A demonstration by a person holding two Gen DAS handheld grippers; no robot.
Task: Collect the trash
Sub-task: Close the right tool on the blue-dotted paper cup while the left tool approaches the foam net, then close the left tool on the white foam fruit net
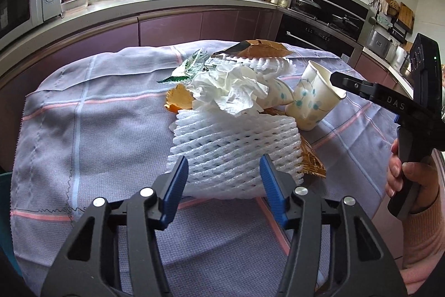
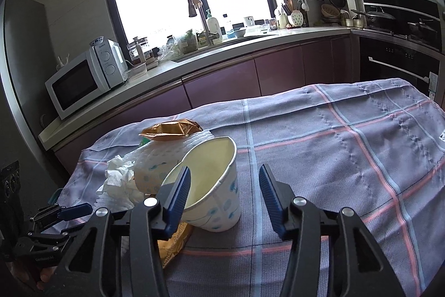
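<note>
Left gripper (image 1: 224,171) stands with jaws apart, straddling the near end of the white foam net (image 1: 236,149) on the checked tablecloth (image 1: 83,130). Right gripper (image 2: 224,185), marked "DAS" on its body, has jaws apart, one finger (image 2: 178,191) inside the crushed paper cup (image 2: 214,185). Crumpled tissue (image 1: 230,91) tops the trash pile.

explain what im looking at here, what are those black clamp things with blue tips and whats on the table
They are two hand-held grippers, each carrying its own camera; a person's hand holds the right one. One picture looks along the left gripper, the other along the right gripper. On the checked tablecloth lies trash: a white foam net, crumpled tissue, paper cups and wrappers. The left jaws flank the foam net; the right jaws straddle one wall of a paper cup. Nothing is visibly gripped yet.
</note>
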